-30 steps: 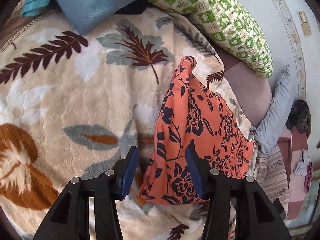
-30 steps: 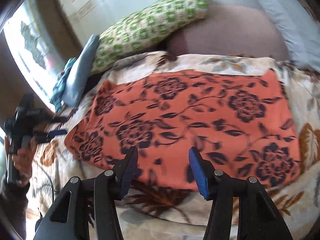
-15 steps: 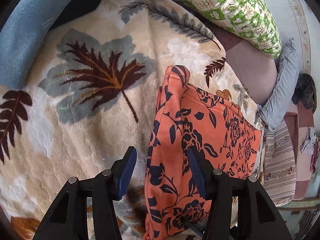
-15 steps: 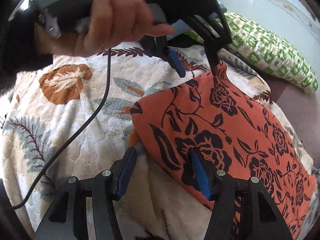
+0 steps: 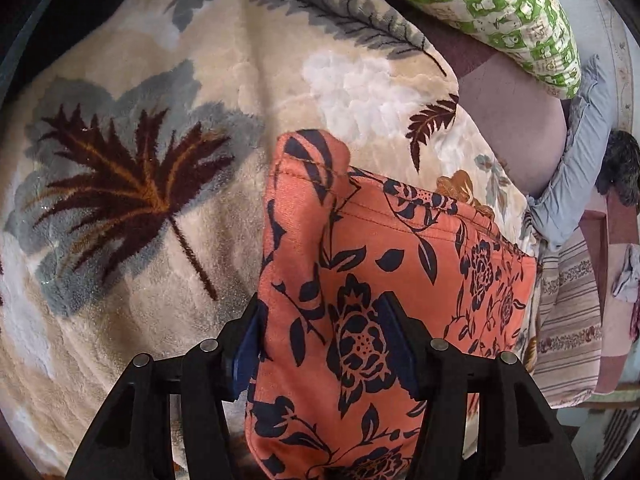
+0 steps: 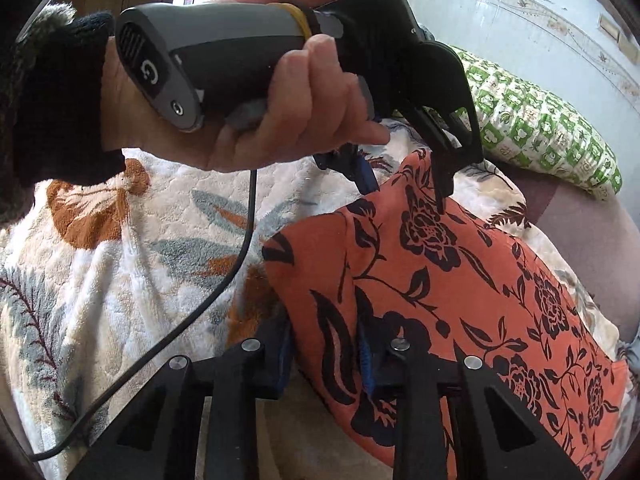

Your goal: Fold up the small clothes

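Observation:
An orange garment [image 5: 384,292] with a dark blue flower print lies on a leaf-patterned plush blanket [image 5: 160,168]. My left gripper [image 5: 324,344] is open, its jaws standing either side of the garment's near edge. In the right wrist view the garment [image 6: 460,288] runs to the right. My right gripper [image 6: 324,356] has its jaws close together around the garment's near corner fold. The left gripper [image 6: 408,188] shows there too, held in a hand, at the garment's far corner.
A green and white checked pillow [image 5: 500,12] lies at the back, also in the right wrist view [image 6: 540,124]. A mauve cushion [image 5: 516,120] and a grey-blue cloth [image 5: 576,168] lie at the right. A black cable [image 6: 180,320] trails over the blanket.
Both grippers moved in onto the garment's edge. The right gripper's jaws narrowed around the near corner fold. The left gripper stays open.

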`<state>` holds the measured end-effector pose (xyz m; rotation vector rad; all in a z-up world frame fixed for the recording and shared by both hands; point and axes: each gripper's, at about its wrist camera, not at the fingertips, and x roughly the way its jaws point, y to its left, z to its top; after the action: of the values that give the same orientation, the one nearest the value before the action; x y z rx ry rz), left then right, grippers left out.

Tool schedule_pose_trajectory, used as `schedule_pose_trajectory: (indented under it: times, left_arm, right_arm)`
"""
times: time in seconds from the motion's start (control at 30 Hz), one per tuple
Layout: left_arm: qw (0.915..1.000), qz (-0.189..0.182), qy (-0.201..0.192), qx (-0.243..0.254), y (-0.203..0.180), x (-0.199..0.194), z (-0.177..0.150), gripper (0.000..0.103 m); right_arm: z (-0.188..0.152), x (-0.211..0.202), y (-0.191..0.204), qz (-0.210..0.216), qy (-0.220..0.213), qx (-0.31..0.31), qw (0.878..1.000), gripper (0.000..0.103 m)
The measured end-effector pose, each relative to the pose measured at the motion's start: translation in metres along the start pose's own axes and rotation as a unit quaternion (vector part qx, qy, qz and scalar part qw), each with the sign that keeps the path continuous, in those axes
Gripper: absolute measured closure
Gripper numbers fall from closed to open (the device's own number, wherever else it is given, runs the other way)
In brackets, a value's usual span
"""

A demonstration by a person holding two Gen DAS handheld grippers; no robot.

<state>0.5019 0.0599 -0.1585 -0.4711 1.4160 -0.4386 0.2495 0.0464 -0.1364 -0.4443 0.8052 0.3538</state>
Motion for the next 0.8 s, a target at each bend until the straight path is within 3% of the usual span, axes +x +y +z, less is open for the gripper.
schedule_pose_trajectory:
  times: [0.03, 0.07, 0.1, 0.3, 0.57, 0.8]
  left_arm:
    - [0.9999, 0.008, -0.006, 0.012, -0.006, 0.001, -0.002, 0.049]
    - [0.9996, 0.011, -0.011, 0.021, -0.011, 0.0, -0.005, 0.061]
    - [0.9994, 0.012, -0.014, 0.03, -0.016, 0.0, -0.007, 0.084]
    - [0.9979, -0.001, -0.043, 0.048, -0.047, -0.019, -0.02, 0.086]
    - [0.9941, -0.015, -0.063, 0.087, -0.125, -0.046, -0.046, 0.086]
    - [0.9932, -0.006, -0.05, 0.105, -0.196, -0.015, -0.064, 0.086]
  right_arm:
    - [0.0, 0.0, -0.001, 0.004, -0.001, 0.003, 1.0, 0.078]
    - [0.0, -0.002, -0.003, 0.008, -0.003, 0.006, 1.0, 0.082]
    - [0.0, -0.004, -0.006, 0.009, -0.007, 0.01, 1.0, 0.084]
    - [-0.003, -0.029, -0.032, 0.013, -0.038, 0.059, 0.997, 0.089]
    - [-0.029, -0.084, -0.086, 0.006, -0.066, 0.149, 0.987, 0.09]
    - [-0.075, -0.115, -0.147, 0.003, -0.051, 0.244, 0.968, 0.09]
